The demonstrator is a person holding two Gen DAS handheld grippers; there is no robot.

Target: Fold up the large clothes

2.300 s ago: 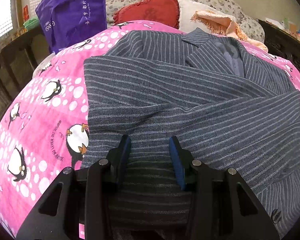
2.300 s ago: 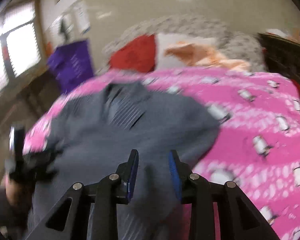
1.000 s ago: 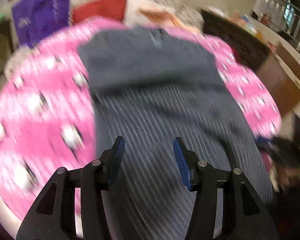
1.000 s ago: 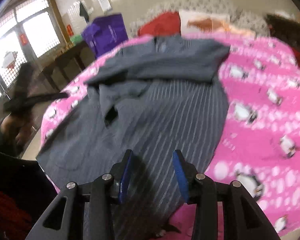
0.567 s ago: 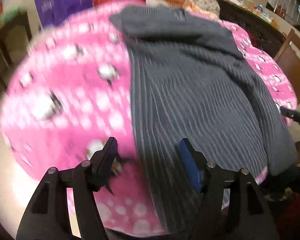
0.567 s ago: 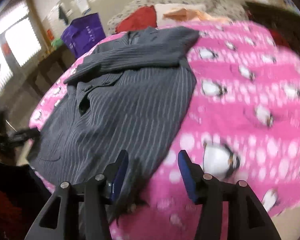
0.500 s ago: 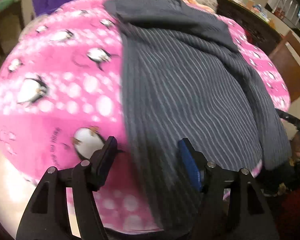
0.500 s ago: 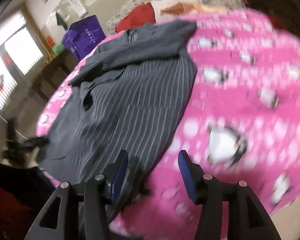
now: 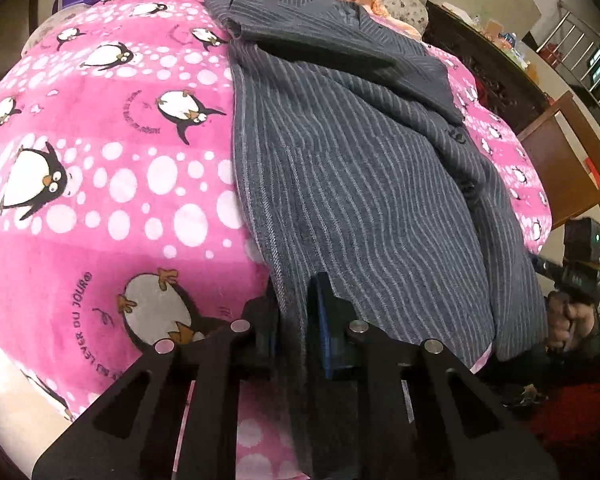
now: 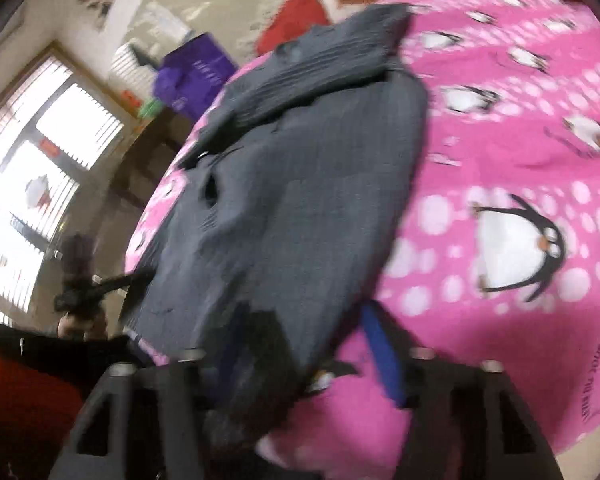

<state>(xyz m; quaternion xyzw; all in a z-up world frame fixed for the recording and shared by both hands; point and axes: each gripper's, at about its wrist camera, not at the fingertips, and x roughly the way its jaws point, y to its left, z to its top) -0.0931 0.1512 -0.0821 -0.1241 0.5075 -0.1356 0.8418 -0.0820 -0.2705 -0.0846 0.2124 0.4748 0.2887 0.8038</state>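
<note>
Striped jacket [image 9: 364, 168] spread on pink blanket [image 9: 100, 168], hem hanging over near edge. Left gripper [image 9: 296, 312] just closed, pinching hem corner. Right gripper [image 10: 320, 344] half-spread astride opposite corner, closing; grip unclear through blur.

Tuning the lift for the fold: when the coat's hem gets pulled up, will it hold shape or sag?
Probably sag: the coat drapes in soft waves over the blanket and hangs off its edge. Likely heavyish, since the striped cloth looks thick. The left gripper, its jaws just closed onto the hem, pinches one corner only, so the rest should trail.
</note>
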